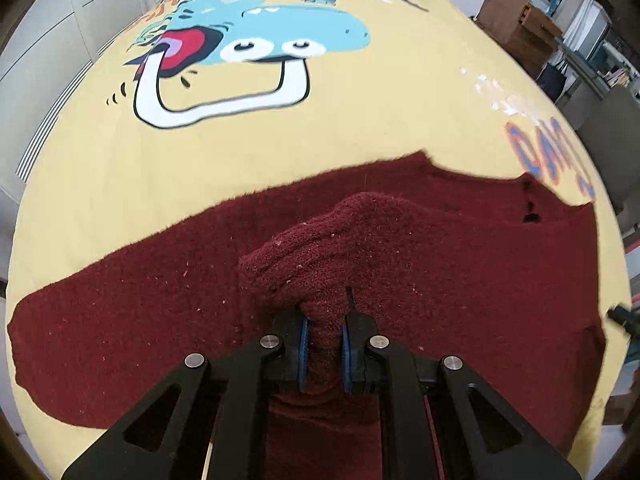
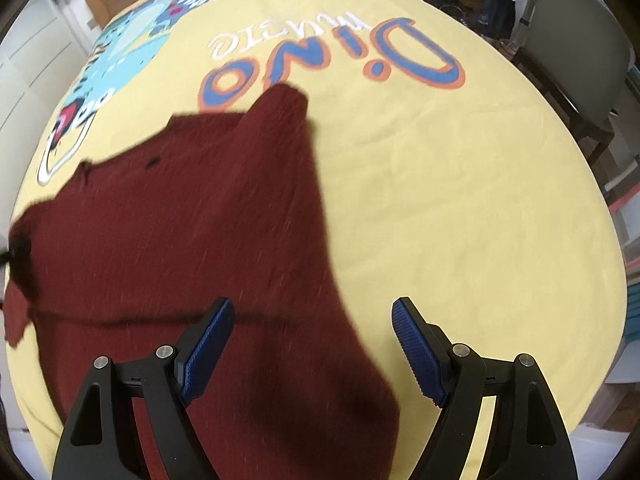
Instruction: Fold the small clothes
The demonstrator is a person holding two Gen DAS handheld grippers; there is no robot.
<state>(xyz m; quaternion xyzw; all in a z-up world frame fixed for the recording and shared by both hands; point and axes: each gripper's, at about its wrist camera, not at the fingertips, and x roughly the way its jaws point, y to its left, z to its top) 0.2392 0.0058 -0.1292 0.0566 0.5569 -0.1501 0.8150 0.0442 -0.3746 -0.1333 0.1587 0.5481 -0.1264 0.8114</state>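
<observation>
My left wrist cam shows the left gripper (image 1: 324,350) clamped on a bunched fold of the maroon garment (image 1: 460,264), which lies spread on the yellow dino sheet (image 1: 360,136). Only my right cam shows the right gripper (image 2: 314,346) gaping, pads off the cloth, above the garment's right edge.

Surface under my tools is a yellow sheet (image 1: 400,120) with a cartoon dino print (image 1: 256,44) and "Dino" lettering (image 2: 332,68) in blue and orange. It covers the whole top; what's beneath it I can't tell. Directly on it: one dark red garment (image 2: 200,220), spread mostly flat, one part bunched upward.
</observation>
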